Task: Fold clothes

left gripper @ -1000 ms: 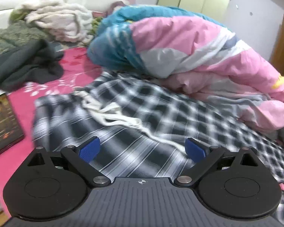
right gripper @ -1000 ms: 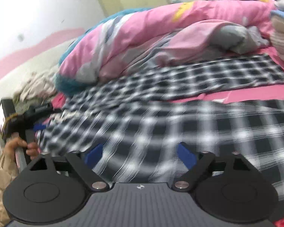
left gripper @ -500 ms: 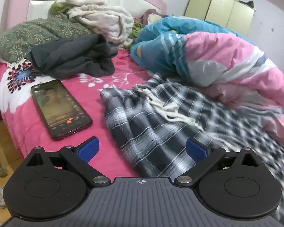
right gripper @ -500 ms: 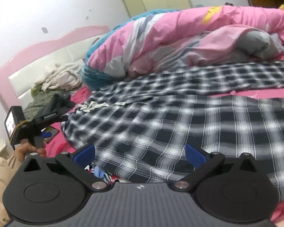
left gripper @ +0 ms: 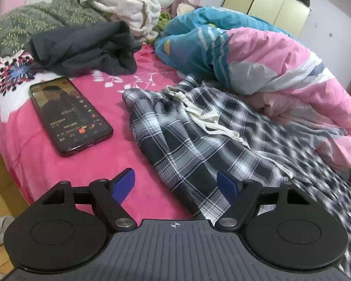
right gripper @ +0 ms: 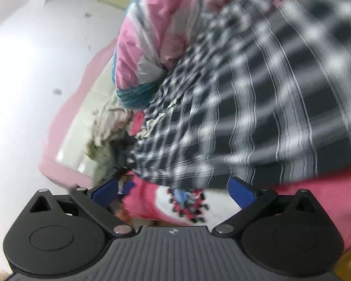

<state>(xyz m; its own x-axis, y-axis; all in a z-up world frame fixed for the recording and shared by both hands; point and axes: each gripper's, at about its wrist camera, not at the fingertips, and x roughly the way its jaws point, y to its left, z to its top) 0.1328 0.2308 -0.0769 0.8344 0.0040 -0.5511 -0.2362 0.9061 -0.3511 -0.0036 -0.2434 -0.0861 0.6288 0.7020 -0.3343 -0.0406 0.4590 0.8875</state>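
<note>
So the bed (left gripper: 86,164) with its hot pink flowered sheet takes up basically everything here. Big rumpled quilt (left gripper: 269,61) in pink, teal and grey is heaped along the far side, and near the headboard there's a pile of dark grey clothes (left gripper: 86,46) with a cream knitted thing (left gripper: 126,4) behind it.

The thing being folded is the pair of black and white checked trousers (left gripper: 194,145), lying spread out flat on the sheet in front of the quilt, waistband end toward the headboard with the white drawstring (left gripper: 206,117) trailing loose on top. Right wrist view is super blurry but the same trousers (right gripper: 257,117) fill most of it.

A phone (left gripper: 67,114) with its screen lit sits on the sheet just beside the waistband, not touching it.

Left gripper (left gripper: 175,183) hangs low over the near edge of the trousers, jaws closing, edge of the fabric between them but the pads aren't on it yet. Right gripper (right gripper: 173,192) is spread wide, over the sheet right at the trouser hem, nothing pinched
</note>
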